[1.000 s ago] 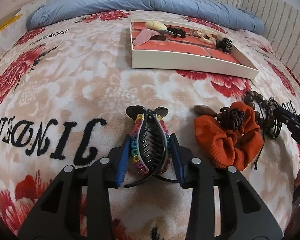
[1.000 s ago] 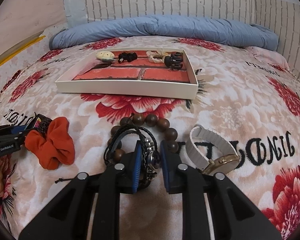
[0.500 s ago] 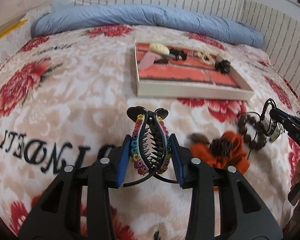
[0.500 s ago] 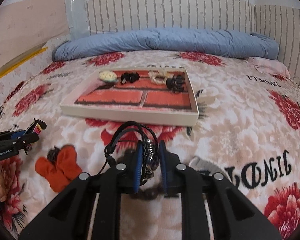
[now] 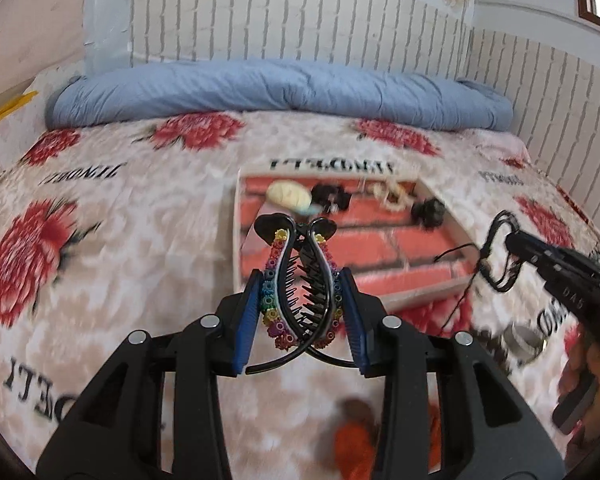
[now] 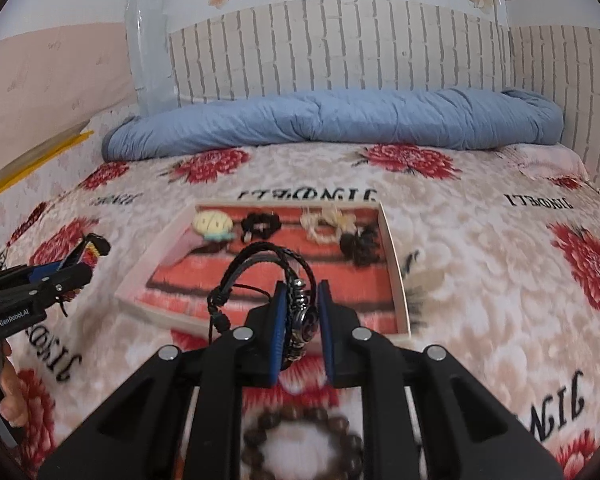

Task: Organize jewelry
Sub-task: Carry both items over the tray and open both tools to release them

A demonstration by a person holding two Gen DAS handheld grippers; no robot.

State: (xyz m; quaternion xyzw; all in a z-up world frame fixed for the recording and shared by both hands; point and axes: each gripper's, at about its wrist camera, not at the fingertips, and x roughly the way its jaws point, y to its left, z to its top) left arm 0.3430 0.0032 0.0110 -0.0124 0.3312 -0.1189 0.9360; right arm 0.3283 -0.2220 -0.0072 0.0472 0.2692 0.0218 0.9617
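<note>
Left claw clamped, right claw clamped

My right gripper squeezes a black cord bracelet tight between its jaws, up above the bed. The tray sits ahead. A brown bead bracelet lies below me.

Legible text | left gripper body, near left in right wrist view: "GenRobot.AI" | right gripper body, right in left wrist view: "DAS" | blanket: black lettering, inverted, far word roughly "JINDELI", uncertain
</note>
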